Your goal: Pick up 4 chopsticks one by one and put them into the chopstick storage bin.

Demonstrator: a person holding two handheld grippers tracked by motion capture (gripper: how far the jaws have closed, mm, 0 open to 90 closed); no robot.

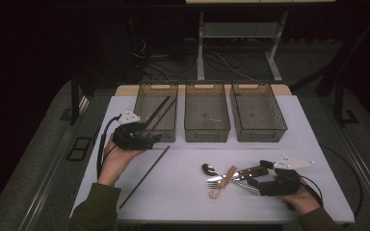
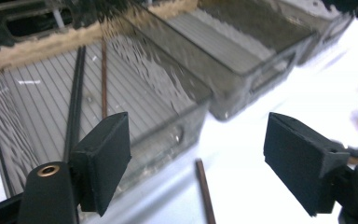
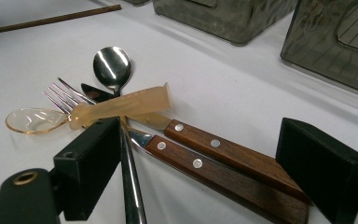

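My left gripper is open with nothing between its jaws, at the front wall of the left grey bin. Inside that bin lie a black chopstick and a brown chopstick. Another brown chopstick lies on the white table in front of the bin. My right gripper is open, its jaws standing either side of two wood-handled knives. These lie in a pile with a metal spoon, a fork and an amber plastic spoon.
The middle bin and the right bin stand in a row with the left one at the back of the table. The long chopstick lies diagonally left of the cutlery pile. Desk legs and cables stand beyond the table.
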